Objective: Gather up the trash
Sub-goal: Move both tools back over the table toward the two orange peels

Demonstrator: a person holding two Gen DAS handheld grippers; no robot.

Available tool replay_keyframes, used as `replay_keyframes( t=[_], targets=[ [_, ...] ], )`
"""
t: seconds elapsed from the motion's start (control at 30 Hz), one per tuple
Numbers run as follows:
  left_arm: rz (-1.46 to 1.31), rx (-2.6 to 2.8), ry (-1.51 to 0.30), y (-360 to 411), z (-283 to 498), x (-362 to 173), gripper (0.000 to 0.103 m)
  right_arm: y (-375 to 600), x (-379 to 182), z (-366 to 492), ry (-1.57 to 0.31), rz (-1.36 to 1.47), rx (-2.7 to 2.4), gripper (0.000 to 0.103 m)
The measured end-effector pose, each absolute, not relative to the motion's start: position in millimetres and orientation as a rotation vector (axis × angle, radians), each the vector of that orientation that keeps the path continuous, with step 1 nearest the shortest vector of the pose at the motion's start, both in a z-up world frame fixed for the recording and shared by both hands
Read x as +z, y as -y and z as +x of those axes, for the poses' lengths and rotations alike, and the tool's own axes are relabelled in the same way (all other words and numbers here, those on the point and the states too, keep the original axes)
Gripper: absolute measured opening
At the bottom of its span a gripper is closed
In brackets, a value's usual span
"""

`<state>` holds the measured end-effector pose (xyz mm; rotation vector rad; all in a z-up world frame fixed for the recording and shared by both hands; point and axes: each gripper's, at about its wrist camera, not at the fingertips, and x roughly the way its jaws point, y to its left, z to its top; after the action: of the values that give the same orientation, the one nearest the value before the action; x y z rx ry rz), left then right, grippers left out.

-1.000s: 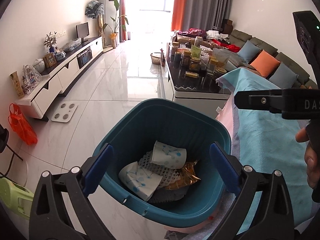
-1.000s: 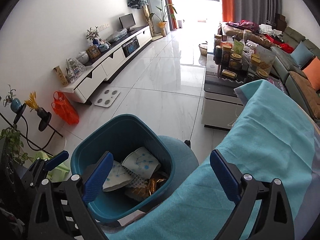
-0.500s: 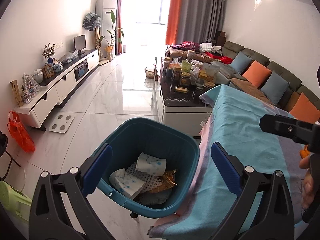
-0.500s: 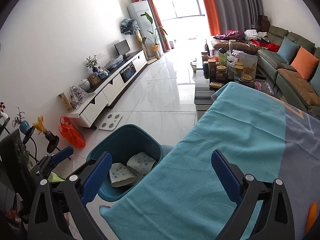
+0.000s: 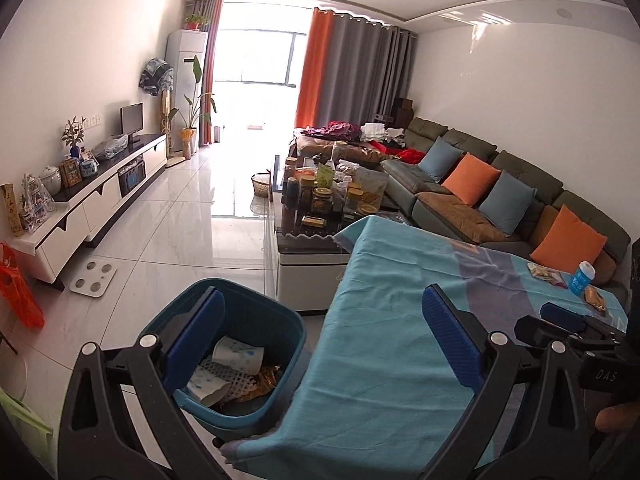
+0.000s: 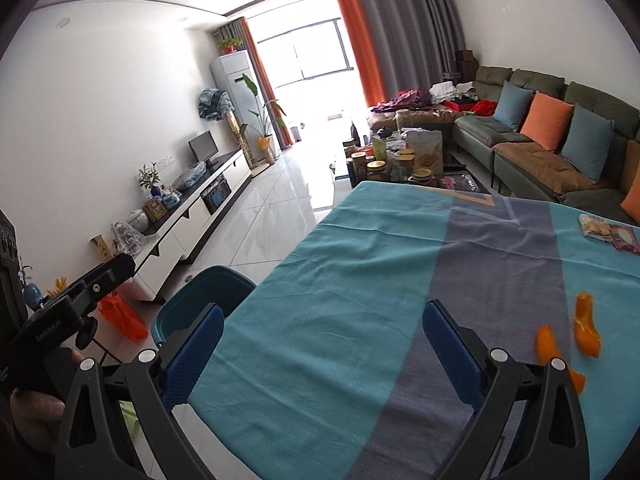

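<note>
Both claws are spread wide with nothing between the pads right now: the left gripper (image 5: 324, 344) hangs over the near corner of the table (image 5: 400, 320), half over the teal trash bin (image 5: 280, 320) that stands on the floor right against the table's left edge, and the right gripper (image 6: 324, 348) sits above the teal-and-grey tablecloth (image 6: 360, 280) further in. Inside the bin you can see a white paper cup with blue dots (image 5: 238, 354) lying on its side, another crumpled dotted cup (image 5: 206, 386) below it, some white netting (image 5: 230, 380) and a shiny gold wrapper (image 5: 266, 376), all piled together at the bottom. Trash left on the table: orange peel pieces (image 6: 586, 326) lying just right of the right gripper's right finger, a flat snack packet (image 6: 608, 232) near the far right edge, and in the left view a small blue cup (image 5: 582, 278) standing upright beside that packet, with another brownish scrap (image 5: 596, 298) close to it, too small to tell what. From the right camera only the bin's rim (image 6: 200, 292) peeks out past the table edge. A bit of a hand (image 6: 32, 412) holding the left tool shows at the lower left there
</note>
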<state>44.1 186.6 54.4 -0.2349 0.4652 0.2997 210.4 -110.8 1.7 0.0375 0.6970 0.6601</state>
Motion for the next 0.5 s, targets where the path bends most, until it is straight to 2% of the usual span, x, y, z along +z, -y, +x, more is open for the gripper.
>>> replay_keyframes(
  t=[0.5],
  targets=[
    [-0.184, 0.104, -0.467, -79.1, 53.0, 51.3, 0.097, 218.0, 7.9, 161.7, -0.552, 0.067, 0.394, 0.096]
  ],
)
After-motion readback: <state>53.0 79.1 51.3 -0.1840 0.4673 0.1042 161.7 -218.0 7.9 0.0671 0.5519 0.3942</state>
